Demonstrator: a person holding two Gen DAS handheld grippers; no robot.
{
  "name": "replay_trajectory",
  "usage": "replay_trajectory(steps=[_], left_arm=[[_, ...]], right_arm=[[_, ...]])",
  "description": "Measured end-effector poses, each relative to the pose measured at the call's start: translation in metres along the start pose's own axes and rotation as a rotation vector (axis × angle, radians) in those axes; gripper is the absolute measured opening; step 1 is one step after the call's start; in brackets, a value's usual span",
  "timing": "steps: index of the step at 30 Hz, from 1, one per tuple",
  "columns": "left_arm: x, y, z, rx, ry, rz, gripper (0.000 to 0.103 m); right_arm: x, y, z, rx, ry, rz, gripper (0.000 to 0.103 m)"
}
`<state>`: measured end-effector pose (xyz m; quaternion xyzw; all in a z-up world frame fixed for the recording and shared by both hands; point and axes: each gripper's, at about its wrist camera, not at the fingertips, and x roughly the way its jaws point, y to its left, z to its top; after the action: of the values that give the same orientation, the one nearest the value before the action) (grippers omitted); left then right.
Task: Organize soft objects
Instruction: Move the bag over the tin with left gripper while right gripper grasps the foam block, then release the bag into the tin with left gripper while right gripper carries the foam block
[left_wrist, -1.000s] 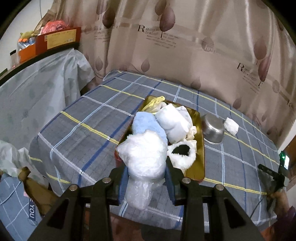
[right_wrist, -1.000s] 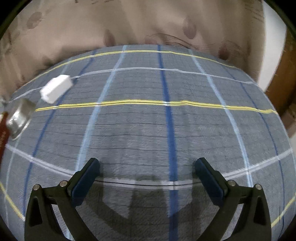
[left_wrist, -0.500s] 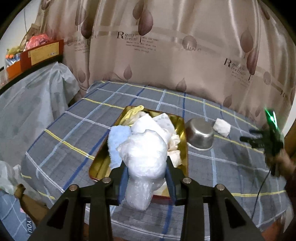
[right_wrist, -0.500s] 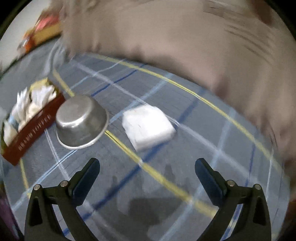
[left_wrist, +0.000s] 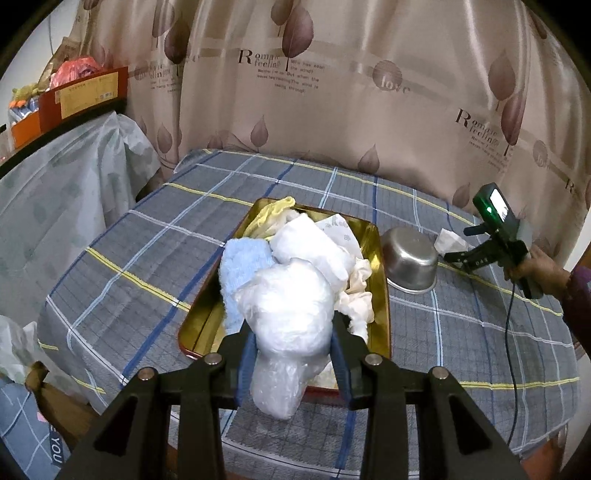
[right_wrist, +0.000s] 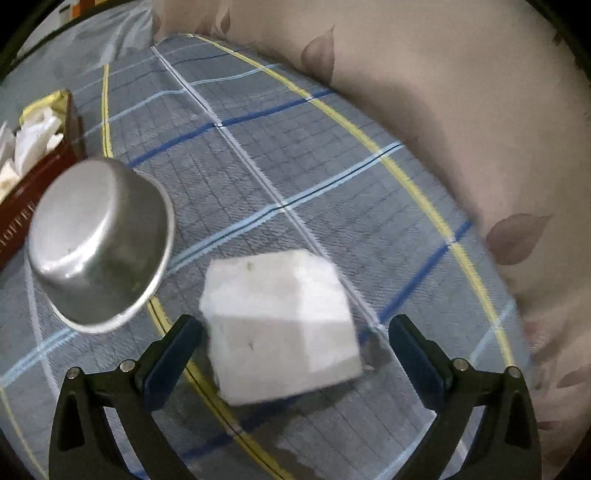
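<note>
While the left claw (left_wrist: 293, 354) grips a white plastic-wrapped bundle (left_wrist: 286, 314) above the soft-item-filled gold tray (left_wrist: 380, 295), apparently for stowing, the right claw (right_wrist: 295, 347), spread wide, straddles a white foam block (right_wrist: 280, 325) on the checked surface (right_wrist: 295, 166) beside an upturned steel bowl (right_wrist: 99, 243).

Left gripper (left_wrist: 291, 354): black angular frame, blue finger pads (left_wrist: 244, 363), silver round screws on each arm. Right gripper (right_wrist: 293, 350): same black frame, blue pads, paired silver screws; its body carries a green-lit unit and white lettering, blurred. Thin black cable trails below. Right hand (left_wrist: 532, 267): bare skin, sleeve apparently dark purple.
</note>
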<state>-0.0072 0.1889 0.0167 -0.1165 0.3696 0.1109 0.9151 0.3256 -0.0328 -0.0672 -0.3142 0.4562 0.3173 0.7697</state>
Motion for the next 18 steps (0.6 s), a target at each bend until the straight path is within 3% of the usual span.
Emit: replay_trajectory(steps=[1,2,9,16,18], left_arm=[[0.001,-0.001,0.0,0.005,0.003,0.004,0.037],[0.002,-0.002,0.0,0.007,0.006,0.009,0.037],[0.001,-0.003,0.001,0.002,0.006,0.01,0.037],[-0.007,-0.006,0.003,0.019,-0.004,0.006,0.037],[-0.006,-0.009,0.006,0.026,0.007,-0.008,0.037]], right_arm=[[0.005,-0.004,0.001,0.028,0.028,0.028,0.08],[0.007,-0.008,0.001,0.074,0.037,0.089,0.071],[-0.02,0.01,-0.025,0.114,-0.029,0.062,0.067],[-0.101,0.046,-0.11,0.336,-0.254,0.106,0.067],[-0.11,0.056,-0.129,0.386,-0.282,0.108,0.067]])
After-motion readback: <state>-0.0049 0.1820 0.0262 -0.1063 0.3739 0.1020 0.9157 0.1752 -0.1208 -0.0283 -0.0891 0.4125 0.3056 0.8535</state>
